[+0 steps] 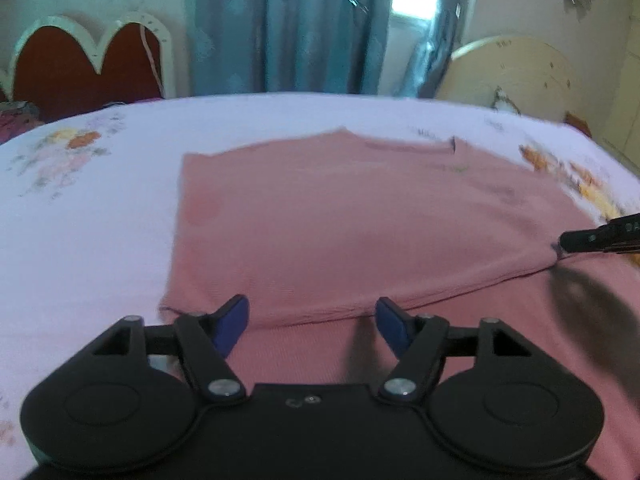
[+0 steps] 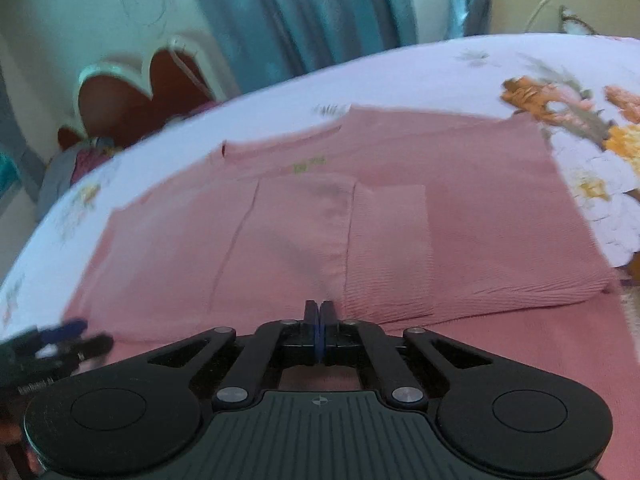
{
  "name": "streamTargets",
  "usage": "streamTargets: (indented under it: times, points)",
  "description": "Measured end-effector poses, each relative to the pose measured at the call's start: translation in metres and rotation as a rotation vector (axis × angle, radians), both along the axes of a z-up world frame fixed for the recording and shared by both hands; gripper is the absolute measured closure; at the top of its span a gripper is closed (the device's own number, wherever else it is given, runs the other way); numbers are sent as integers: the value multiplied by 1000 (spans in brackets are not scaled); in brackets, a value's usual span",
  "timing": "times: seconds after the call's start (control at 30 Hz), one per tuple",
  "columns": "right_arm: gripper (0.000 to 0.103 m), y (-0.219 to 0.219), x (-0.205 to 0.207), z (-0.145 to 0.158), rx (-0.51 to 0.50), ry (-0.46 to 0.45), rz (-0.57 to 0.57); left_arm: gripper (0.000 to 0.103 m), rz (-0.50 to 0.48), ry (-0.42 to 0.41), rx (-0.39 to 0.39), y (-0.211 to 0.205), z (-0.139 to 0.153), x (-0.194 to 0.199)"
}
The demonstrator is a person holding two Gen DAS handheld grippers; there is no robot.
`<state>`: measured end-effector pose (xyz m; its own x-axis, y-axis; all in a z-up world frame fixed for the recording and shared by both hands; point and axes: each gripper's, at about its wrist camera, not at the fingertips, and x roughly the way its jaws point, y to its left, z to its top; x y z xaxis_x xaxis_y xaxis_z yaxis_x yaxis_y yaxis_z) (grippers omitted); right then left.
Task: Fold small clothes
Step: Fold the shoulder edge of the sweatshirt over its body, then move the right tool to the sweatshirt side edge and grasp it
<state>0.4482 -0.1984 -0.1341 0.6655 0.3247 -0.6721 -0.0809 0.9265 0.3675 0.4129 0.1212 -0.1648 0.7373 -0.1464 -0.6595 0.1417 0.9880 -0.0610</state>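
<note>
One pink garment (image 1: 360,216) lies spread on the bed, a soft ribbed knit folded into a broad, roughly rectangular shape with a neckline at its far edge. In the right wrist view the same garment (image 2: 320,220) shows both sleeves folded in over its middle, the right one with a finely ribbed cuff, and a small green mark sits just below the collar. Its near hem forms a doubled edge running across in front of both tools.

The left gripper (image 1: 312,320) hangs just above that near hem with its jaws spread wide; the blue pads (image 1: 232,324) press on nothing, and pink cloth lies beneath the gap. The right gripper (image 2: 319,314) has its black jaws pressed flat together. In the left wrist view its tip (image 1: 568,242) meets a pinched-up ridge at the hem's right corner, though blur hides whether cloth is truly caught.

Beneath the garment is a pale lilac bedsheet (image 1: 100,208) printed with orange and yellow flowers. Beyond stand a heart-shaped red headboard (image 1: 84,68) with a white rim, teal curtains (image 1: 288,24), and a round cream panel (image 1: 516,76).
</note>
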Motion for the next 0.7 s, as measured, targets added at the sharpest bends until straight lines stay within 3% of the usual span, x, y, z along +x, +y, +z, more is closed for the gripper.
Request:
streamTargets:
  times: [0.07,0.1,0.13,0.27,0.33,0.7]
  points:
    - [67,-16,-19,11,-14,-46,-43,18,25,-21,-8,0,8,-17]
    - [27,-24,-27,16,-18,-64,-60,18,36,-20,3,0,10,-27]
    - [22,-33,-37,20,-17,-87,-57,17,45,-13,18,-1,11,-36]
    - [23,-73,-76,23,-8,-86,-49,17,76,22,56,-8,9,-70]
    - [31,-92,-95,23,2,-68,-58,18,93,34,64,-13,9,-85]
    - [52,-151,-191,7,44,32,-39,21,157,47,80,-26,15,-164]
